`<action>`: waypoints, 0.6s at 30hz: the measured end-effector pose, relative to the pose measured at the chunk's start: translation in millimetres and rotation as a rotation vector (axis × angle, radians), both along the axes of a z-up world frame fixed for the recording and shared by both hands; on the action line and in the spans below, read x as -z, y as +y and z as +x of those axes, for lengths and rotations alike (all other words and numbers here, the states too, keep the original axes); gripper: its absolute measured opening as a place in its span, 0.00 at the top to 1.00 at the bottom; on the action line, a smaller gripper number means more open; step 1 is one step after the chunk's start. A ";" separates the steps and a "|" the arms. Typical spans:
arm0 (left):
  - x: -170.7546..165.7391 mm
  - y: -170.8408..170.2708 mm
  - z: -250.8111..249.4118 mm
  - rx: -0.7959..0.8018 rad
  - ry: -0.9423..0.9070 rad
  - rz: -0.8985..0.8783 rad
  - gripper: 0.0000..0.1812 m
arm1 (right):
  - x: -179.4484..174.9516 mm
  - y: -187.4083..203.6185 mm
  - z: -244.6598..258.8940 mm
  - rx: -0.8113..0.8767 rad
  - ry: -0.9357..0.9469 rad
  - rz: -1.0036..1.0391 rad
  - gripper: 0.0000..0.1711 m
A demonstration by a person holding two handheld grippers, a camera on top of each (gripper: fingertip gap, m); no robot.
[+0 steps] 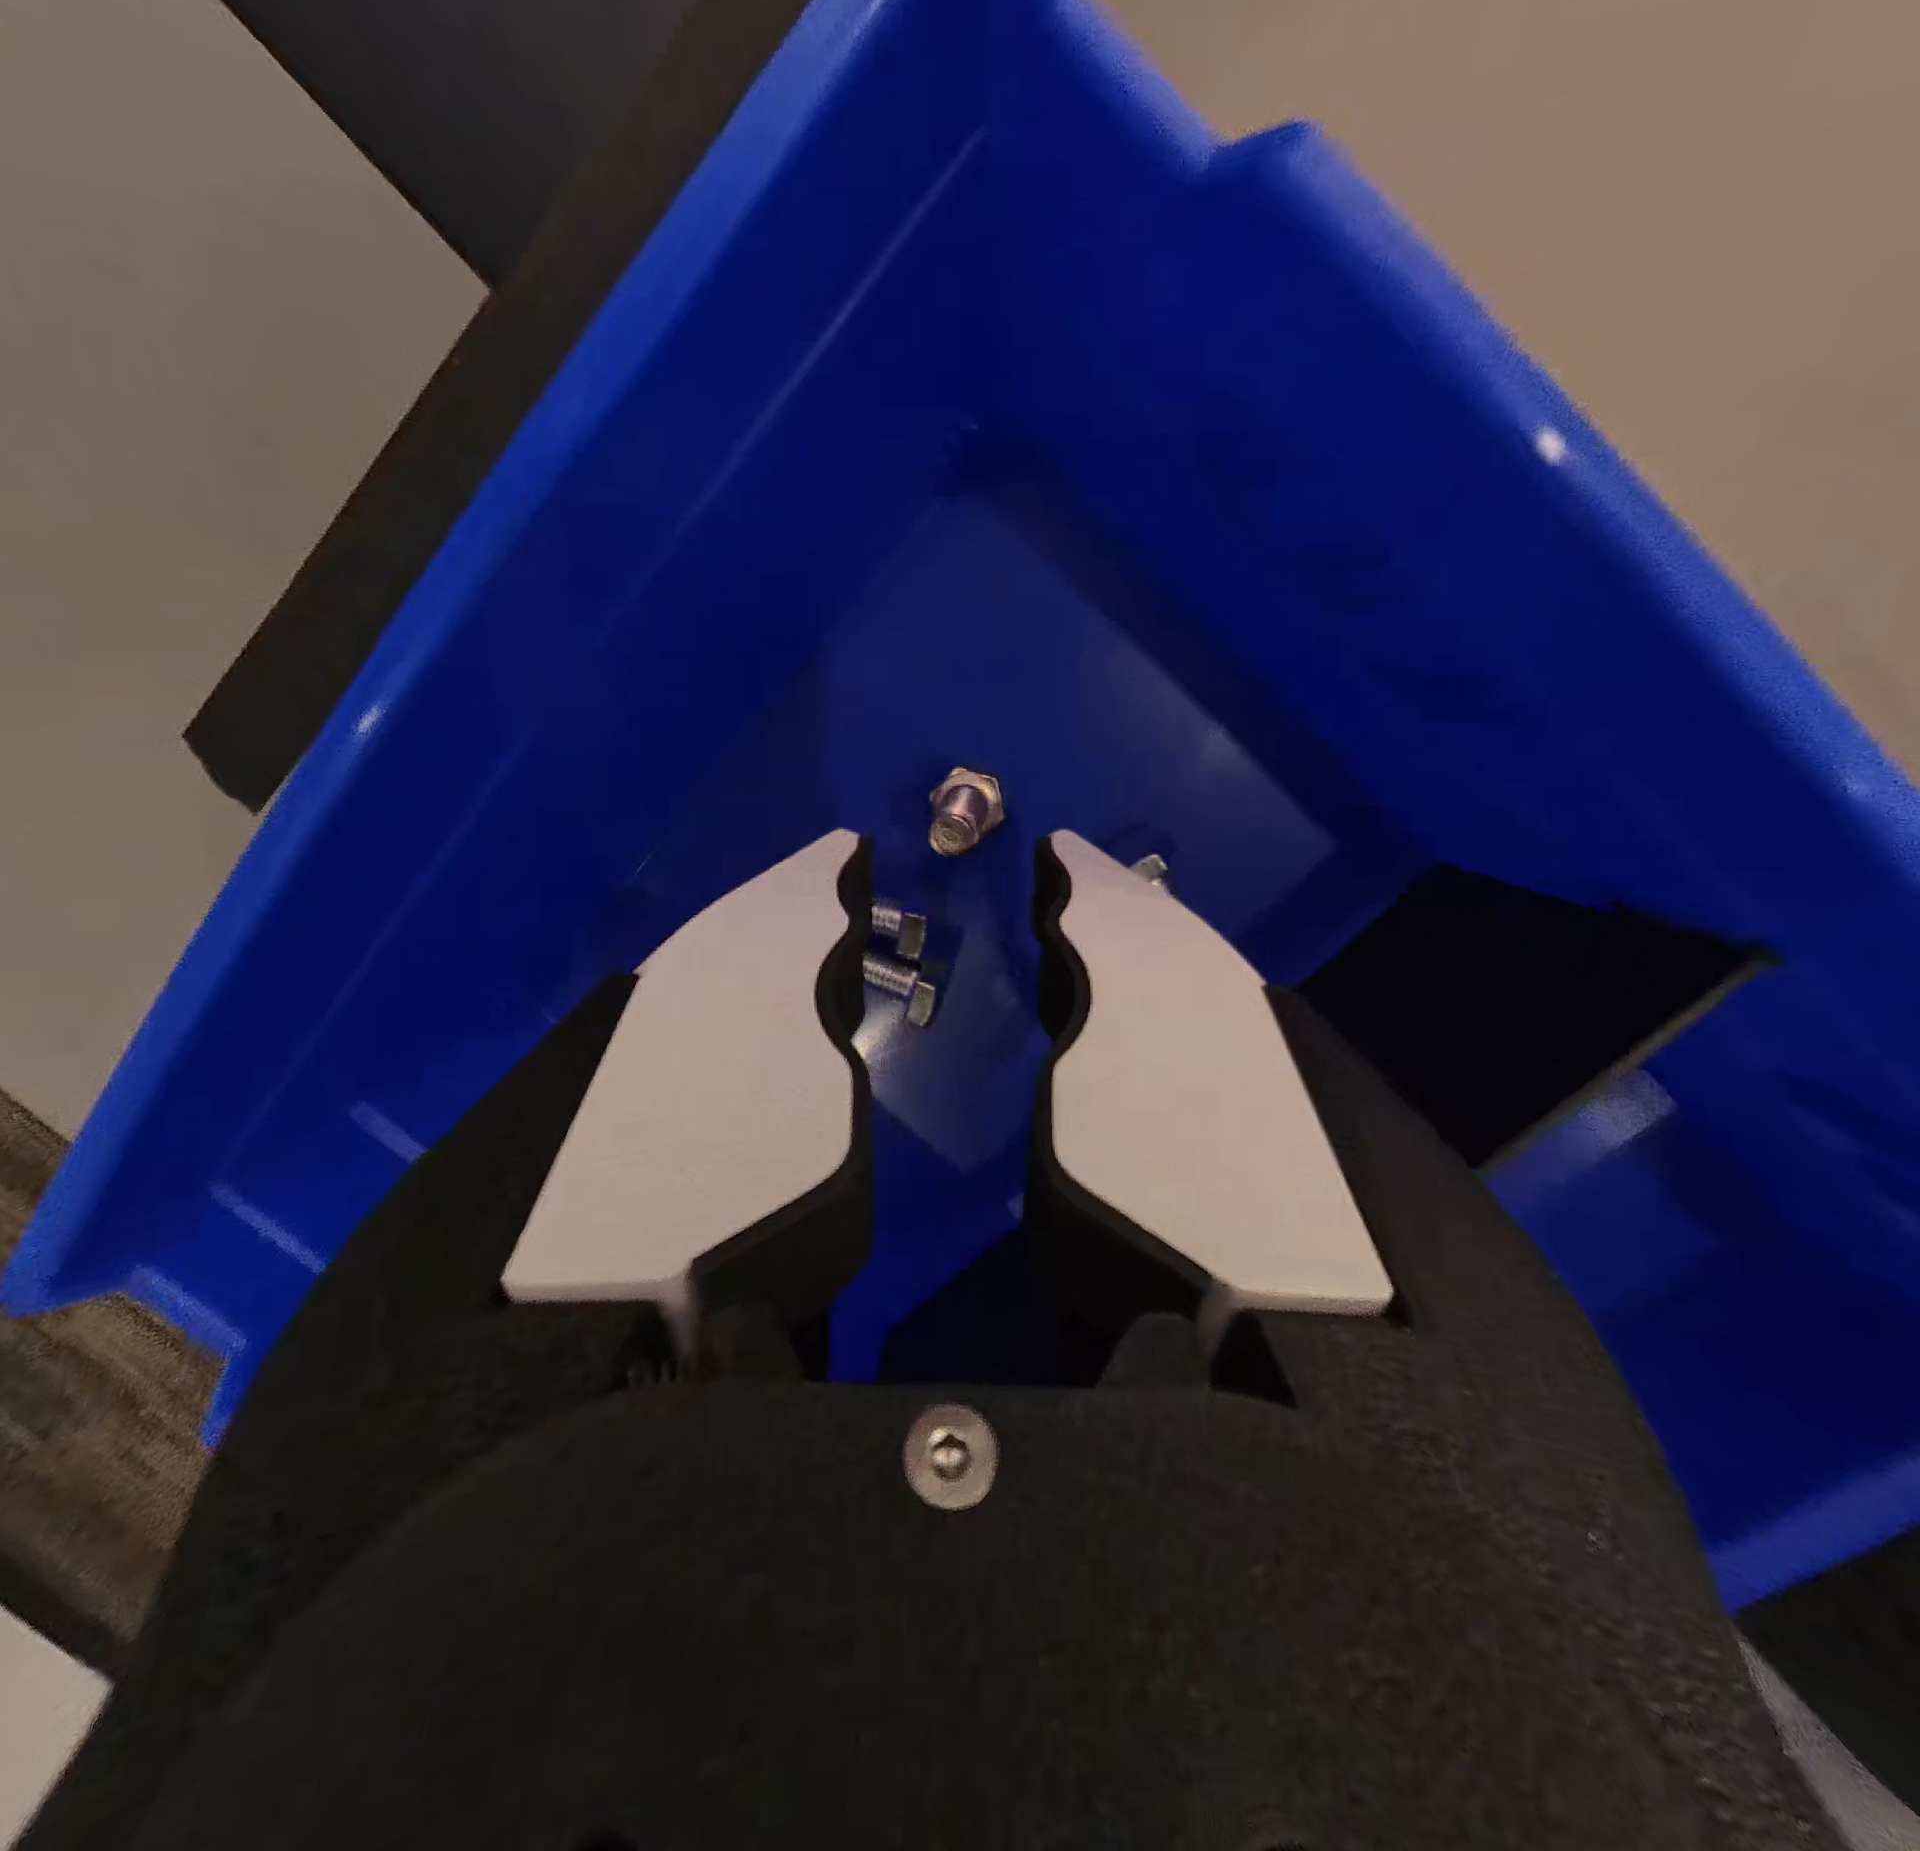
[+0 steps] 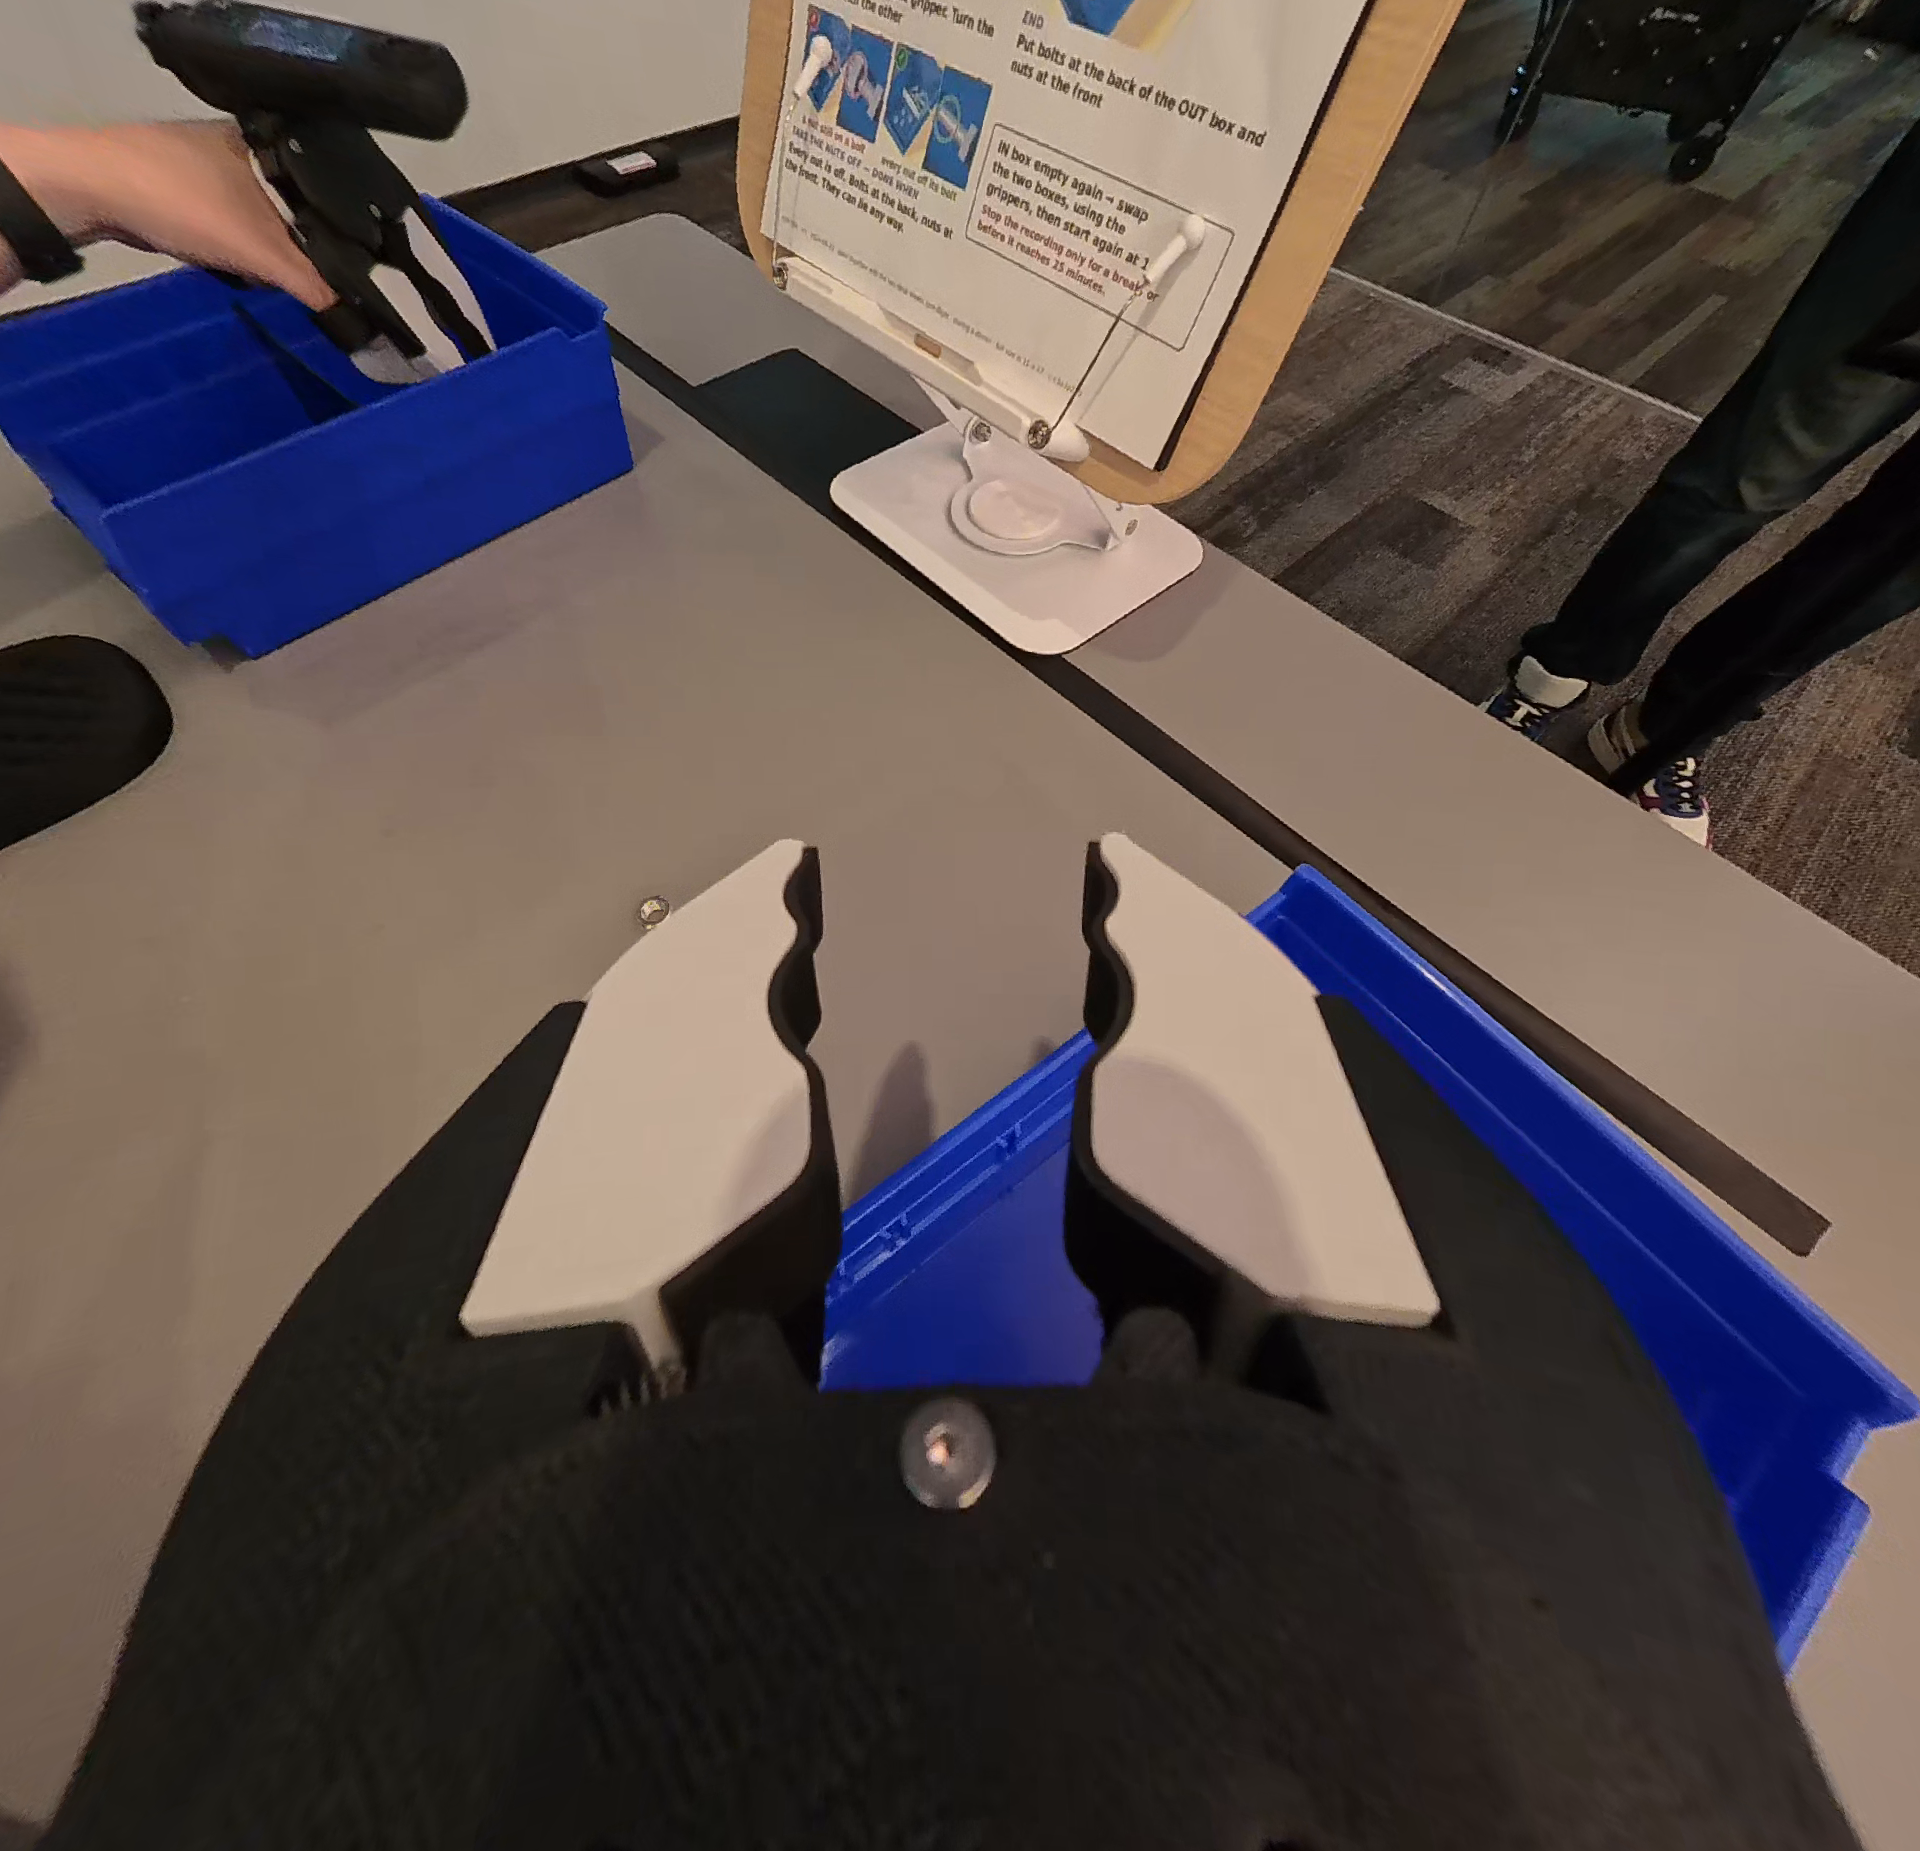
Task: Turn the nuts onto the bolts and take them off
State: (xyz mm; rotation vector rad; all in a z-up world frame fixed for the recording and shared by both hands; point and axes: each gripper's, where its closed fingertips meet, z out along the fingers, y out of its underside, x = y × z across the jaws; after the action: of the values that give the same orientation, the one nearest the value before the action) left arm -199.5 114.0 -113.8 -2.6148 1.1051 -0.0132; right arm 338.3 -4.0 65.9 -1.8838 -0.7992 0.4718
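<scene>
While the left gripper point(image 1: 951, 845) hangs released inside a blue bin point(image 1: 644, 513), a nutted bolt point(image 1: 961, 809) lies just beyond its fingers (two bolts point(image 1: 896, 960) between them); the right gripper point(image 2: 951, 866) gapes above the desk point(image 2: 416, 762), a loose nut point(image 2: 654, 910) just left.

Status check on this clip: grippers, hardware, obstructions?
Left gripper open, down in far blue bin, above bolt with nut. Right gripper open, empty, over table. Stray nut on table. Nothing blocking.

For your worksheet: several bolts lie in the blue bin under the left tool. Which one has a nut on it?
The bolt just beyond the left tool tips: a hex nut rings its shank. The two bolts between the fingers show bare thread.
</scene>
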 end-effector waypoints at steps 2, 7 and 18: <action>7.6 0.9 1.0 0.008 -0.002 -0.030 0.85 | 2.0 2.3 1.6 0.006 -0.004 -0.007 0.71; 17.0 4.9 -2.2 0.016 0.044 -0.062 0.87 | 8.2 5.4 2.3 0.009 -0.016 -0.029 0.71; 28.1 1.6 -4.7 0.027 0.079 -0.107 0.94 | 9.7 6.8 5.7 0.010 -0.018 -0.033 0.71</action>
State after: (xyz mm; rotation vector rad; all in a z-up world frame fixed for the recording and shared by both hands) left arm -204.2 115.6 -141.9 -2.7156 1.1971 0.0265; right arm 344.0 2.8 56.2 -1.9243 -0.7978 0.4646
